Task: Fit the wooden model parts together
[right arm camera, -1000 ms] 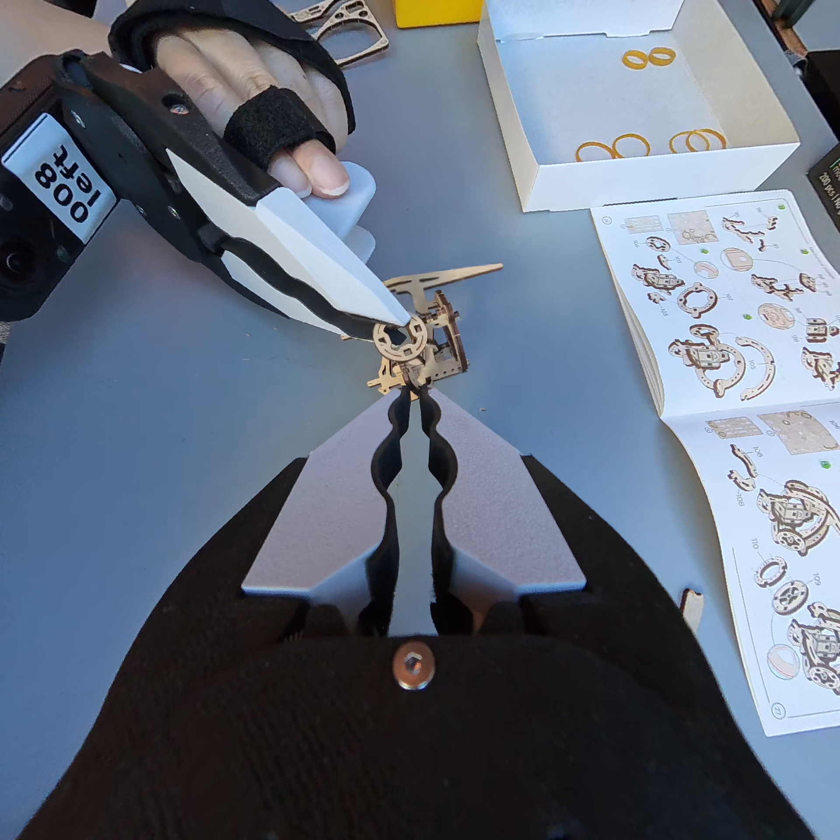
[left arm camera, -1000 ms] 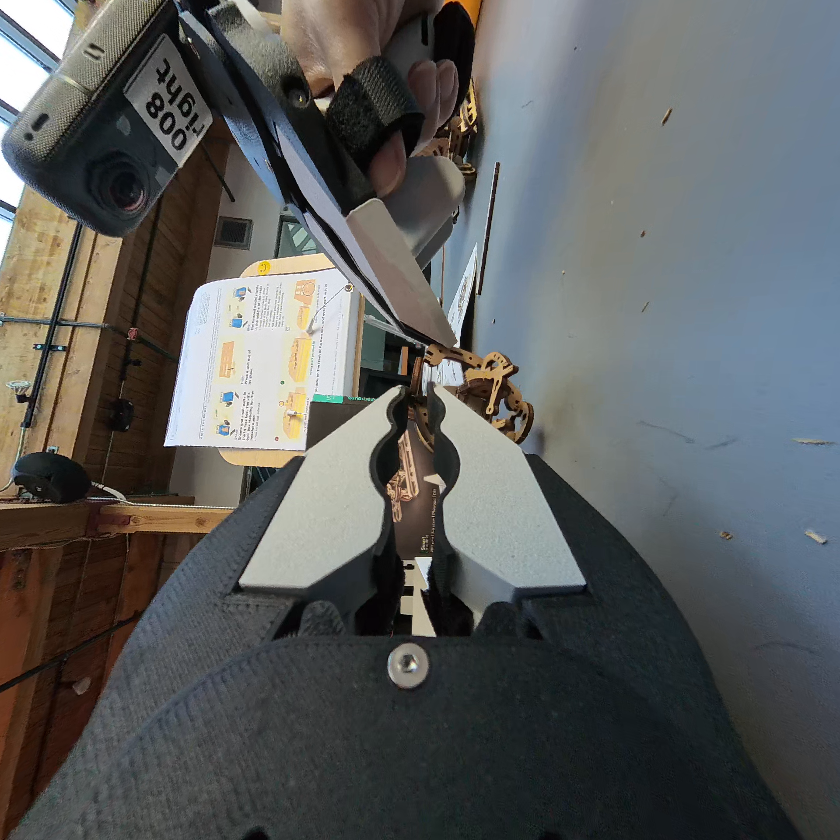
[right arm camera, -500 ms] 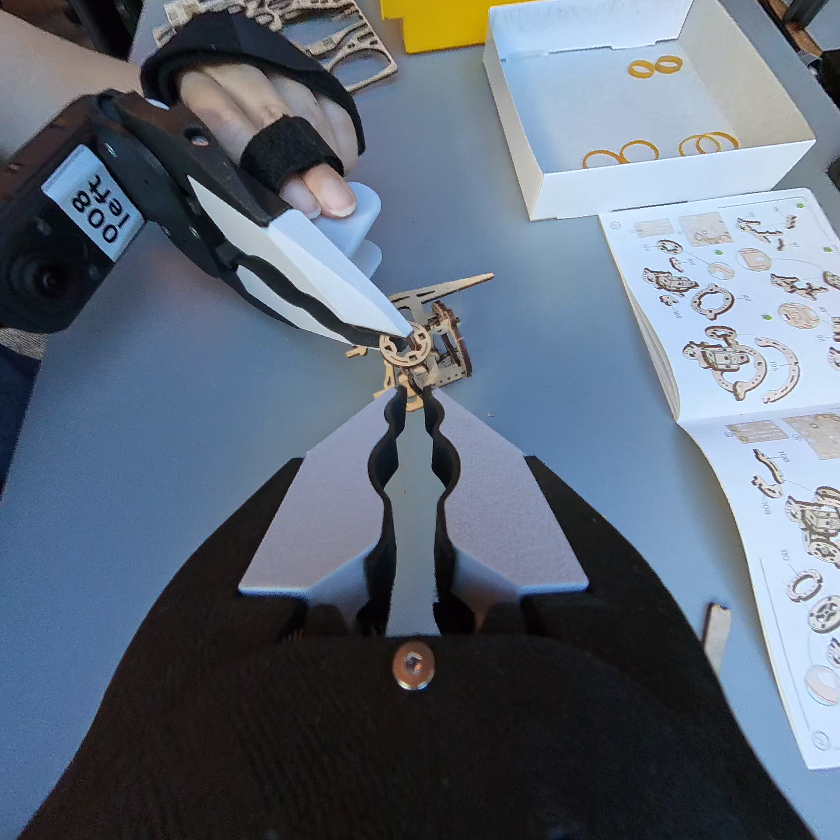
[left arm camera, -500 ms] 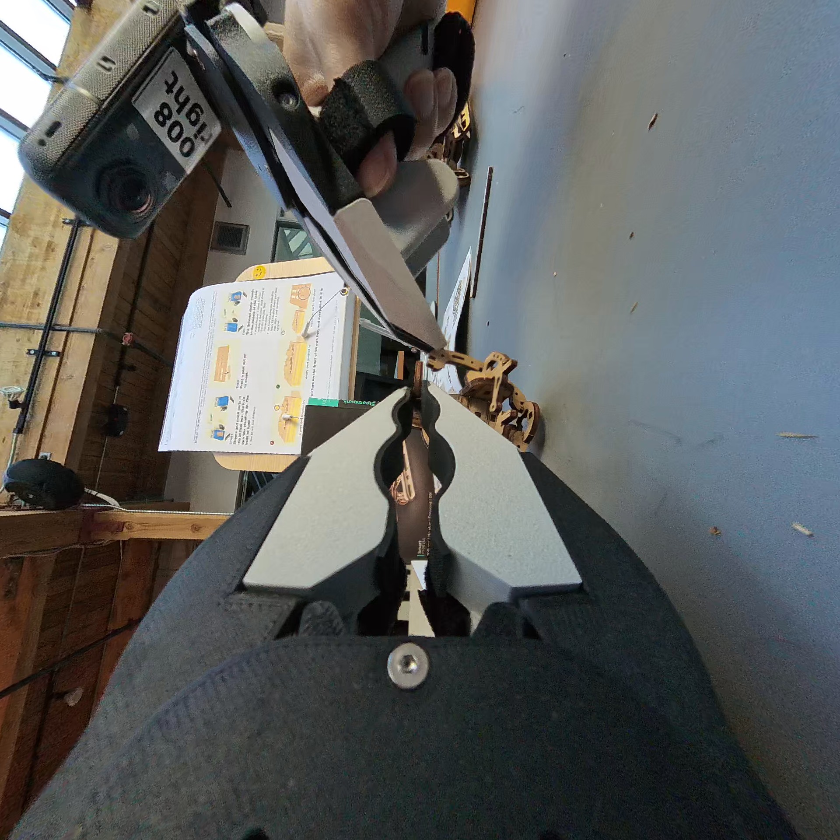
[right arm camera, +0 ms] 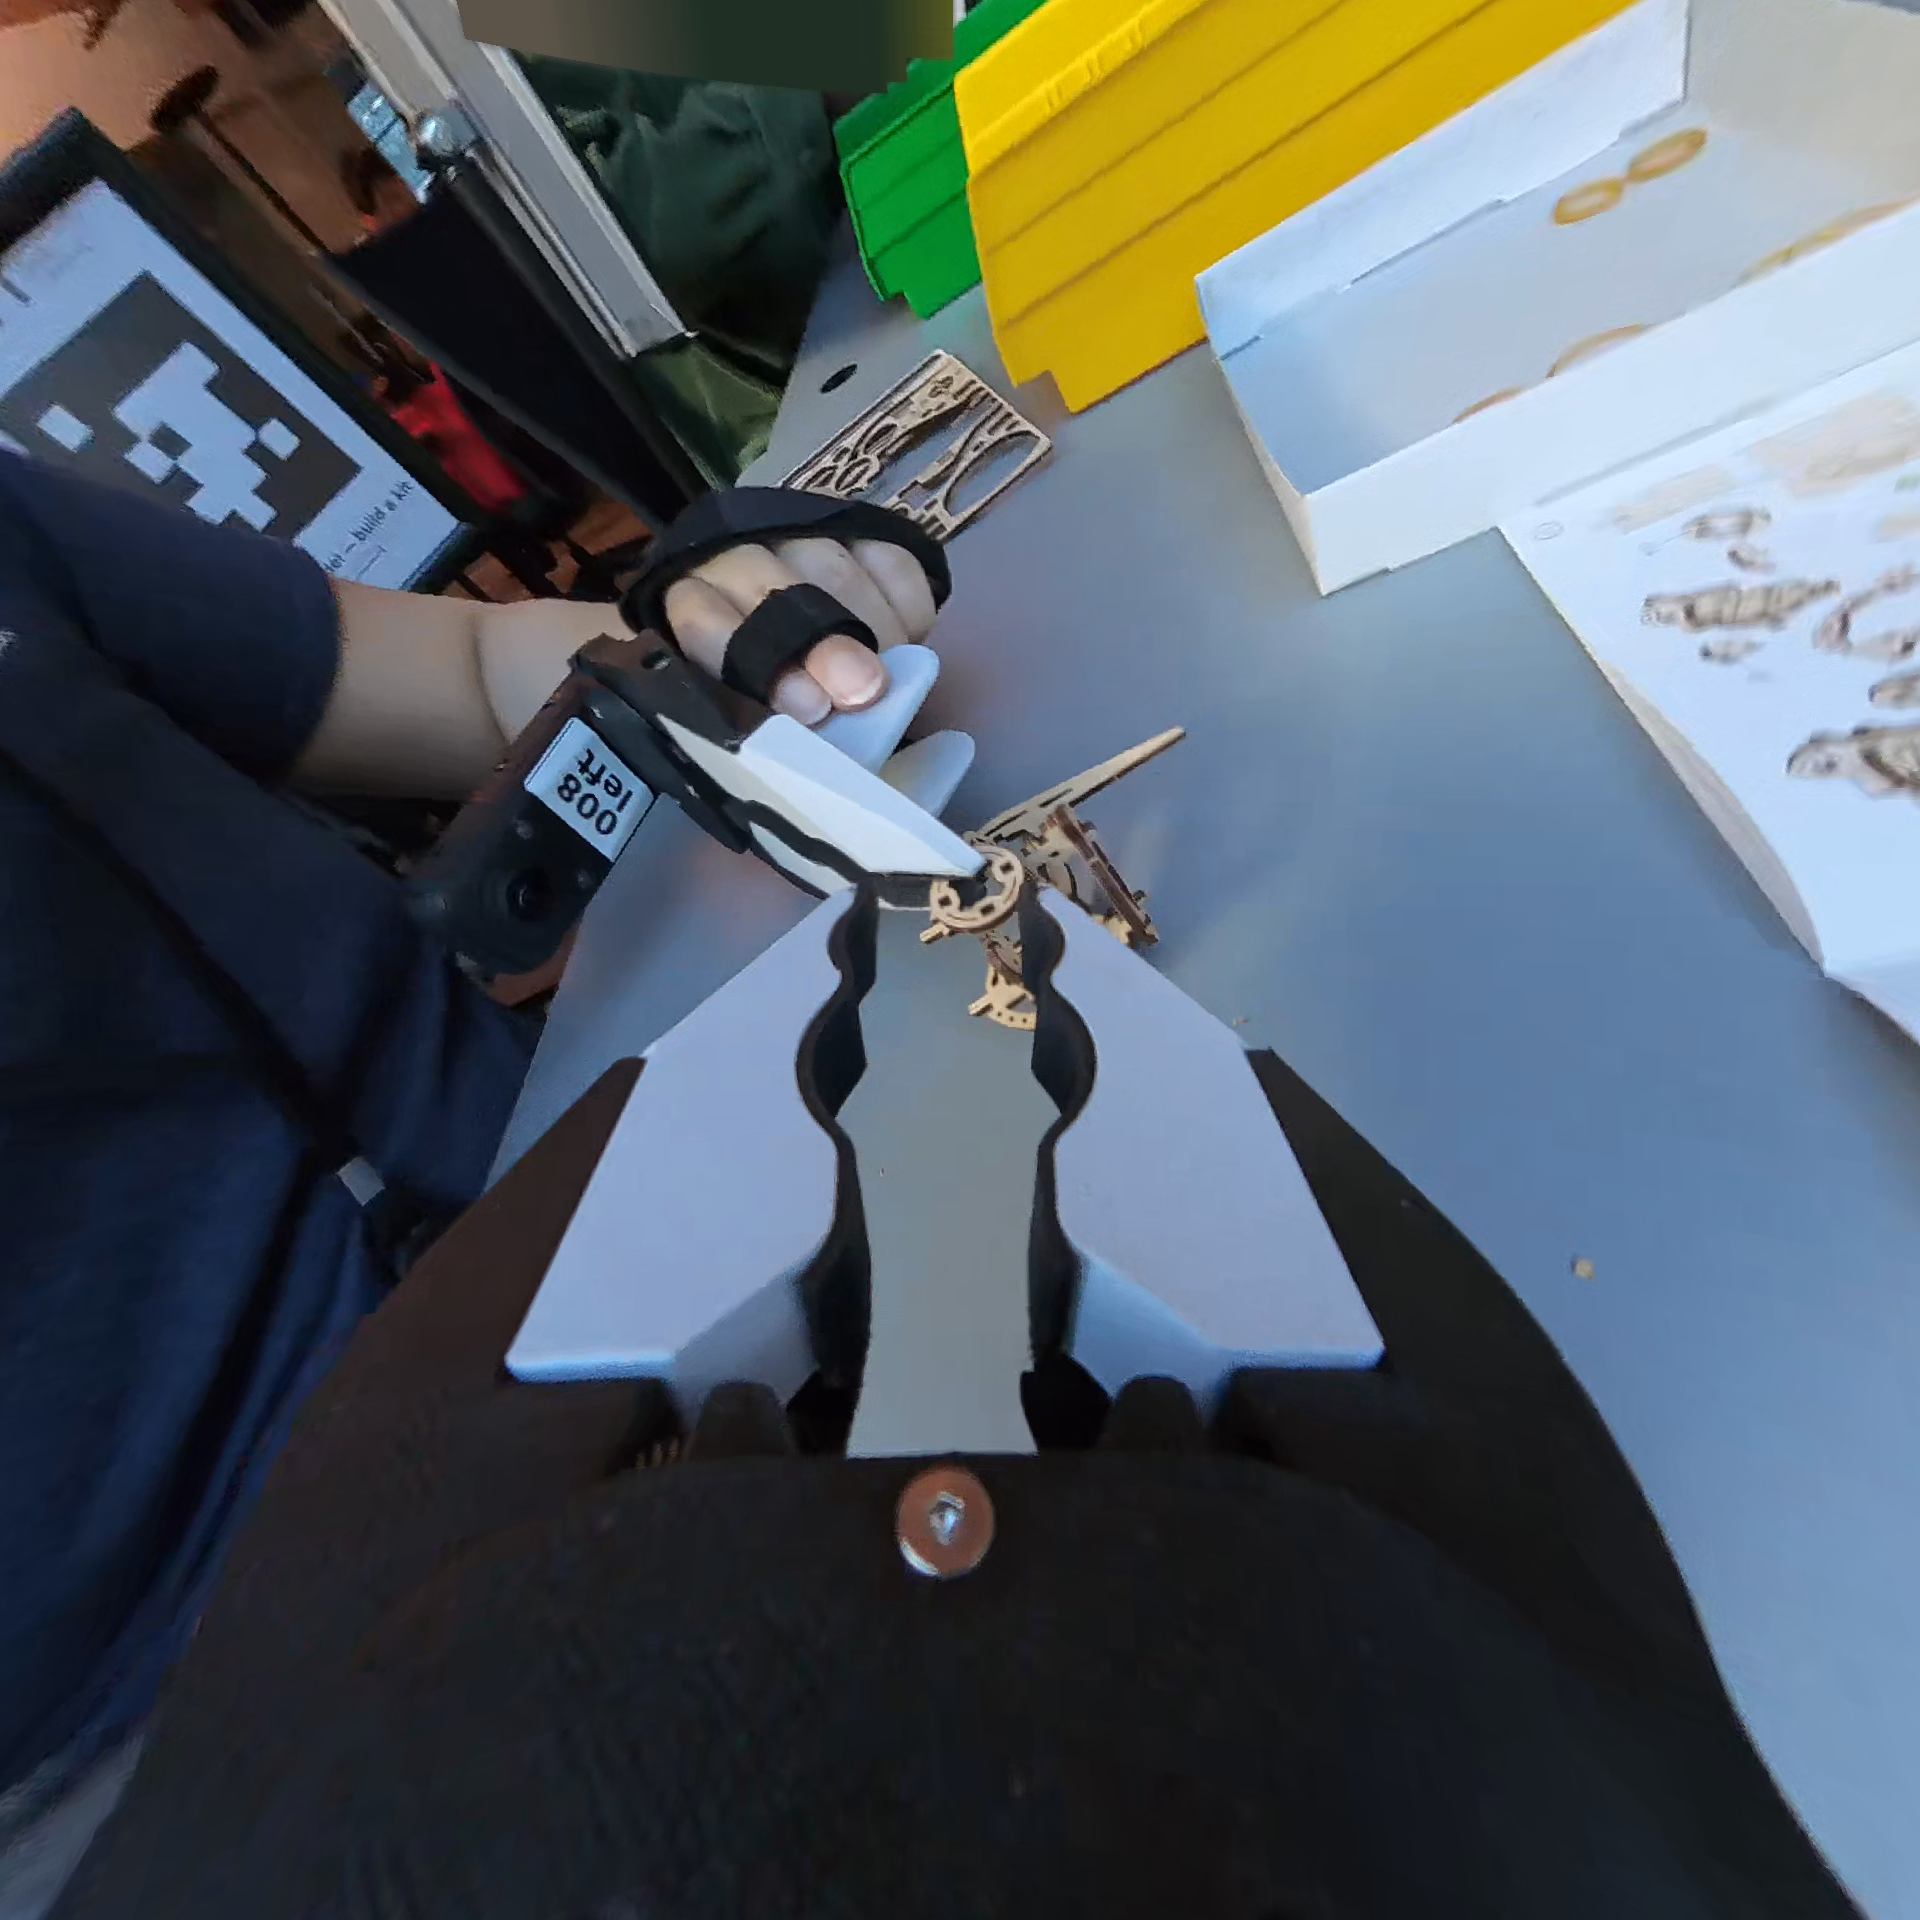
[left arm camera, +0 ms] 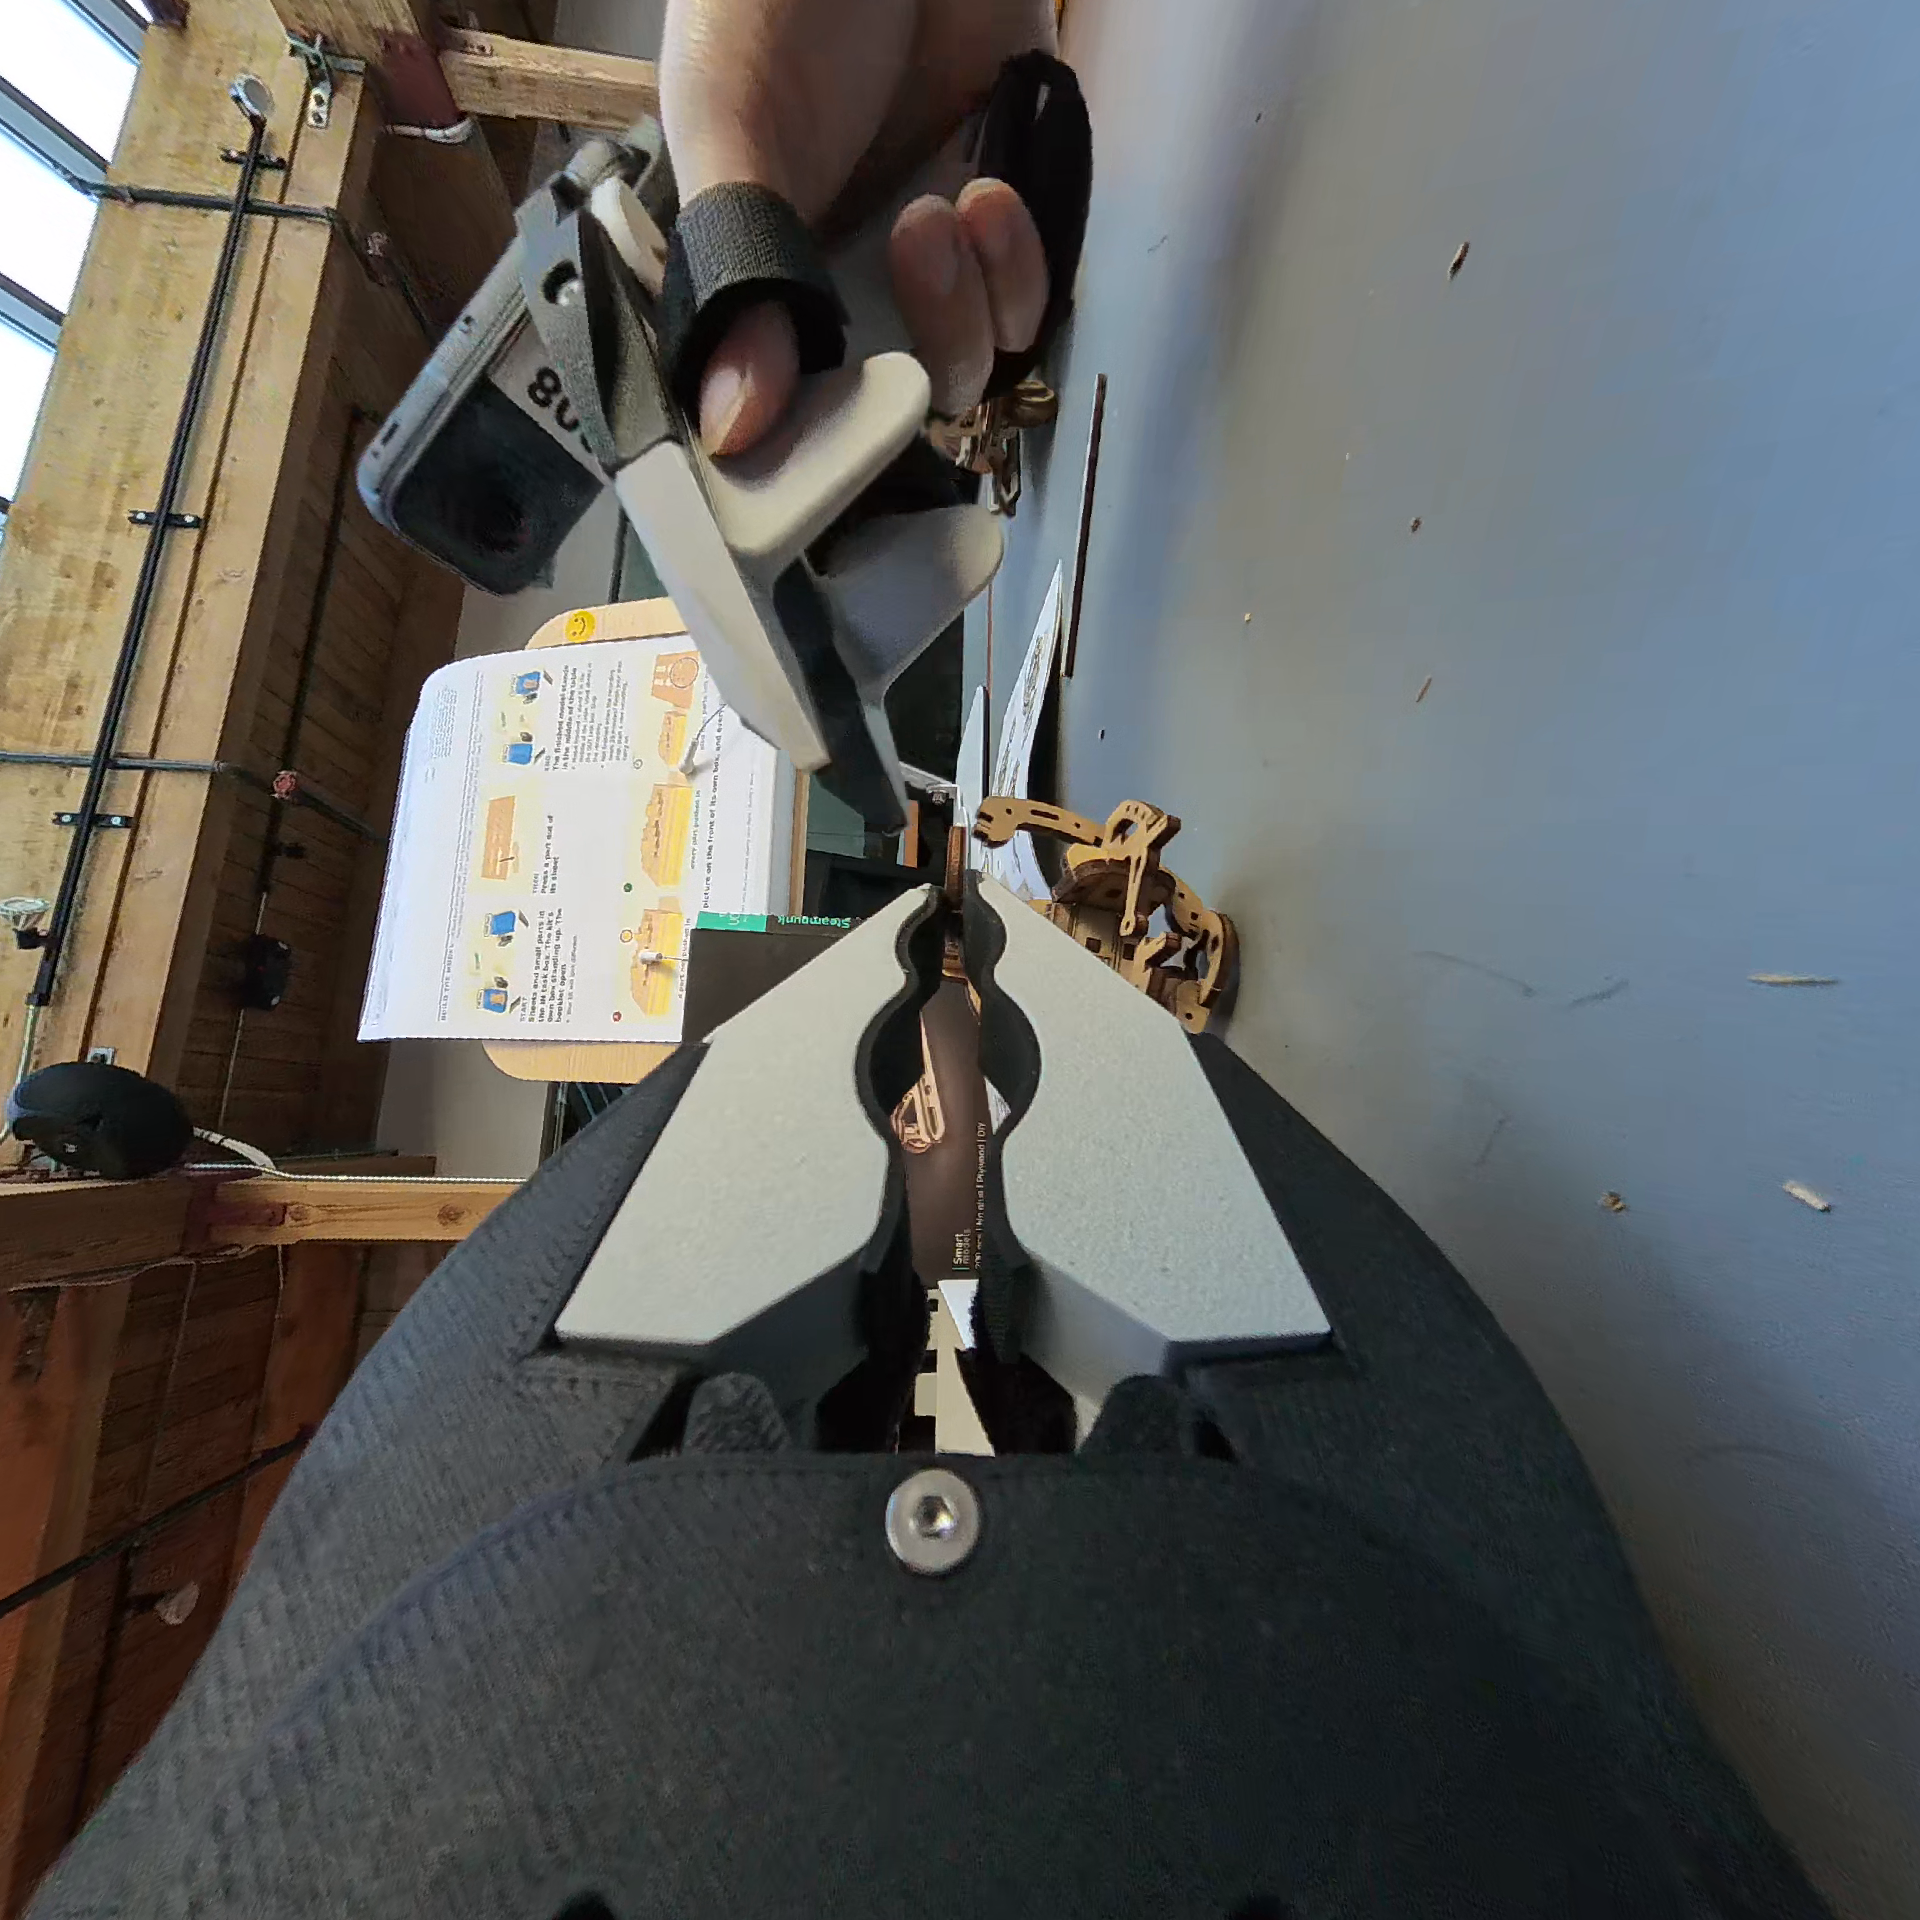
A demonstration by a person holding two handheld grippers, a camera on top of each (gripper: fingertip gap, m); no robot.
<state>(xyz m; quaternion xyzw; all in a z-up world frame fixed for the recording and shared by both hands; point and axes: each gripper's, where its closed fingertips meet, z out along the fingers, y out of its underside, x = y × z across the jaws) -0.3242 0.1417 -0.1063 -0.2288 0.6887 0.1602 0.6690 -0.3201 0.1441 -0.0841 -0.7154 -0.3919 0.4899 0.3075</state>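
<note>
The small wooden model [right arm camera: 1086,868] stands on the grey table [right arm camera: 1403,935]; it also shows in the left wrist view [left arm camera: 1132,914]. My left gripper [left arm camera: 951,899] is shut on a thin wooden ring wheel [left arm camera: 952,862], seen edge-on, and holds it against the model's side. In the right wrist view the left gripper [right arm camera: 961,868] pinches that wheel [right arm camera: 977,899] at its tips. My right gripper [right arm camera: 945,914] is open and empty, its fingers either side of the wheel, just short of the model. It hangs above the wheel in the left wrist view [left arm camera: 873,800].
A white box [right arm camera: 1455,416] with yellowish rings, a yellow bin [right arm camera: 1143,208] and a green bin [right arm camera: 904,208] stand at the back. A wooden parts sheet [right arm camera: 935,436] lies behind the left hand. An open instruction booklet [right arm camera: 1766,675] lies at the right. A propped instruction sheet [left arm camera: 582,852] stands beyond the table.
My right gripper has opened, letting go of the model, and has drawn back and tilted upward. My left gripper keeps the wheel against the model.
</note>
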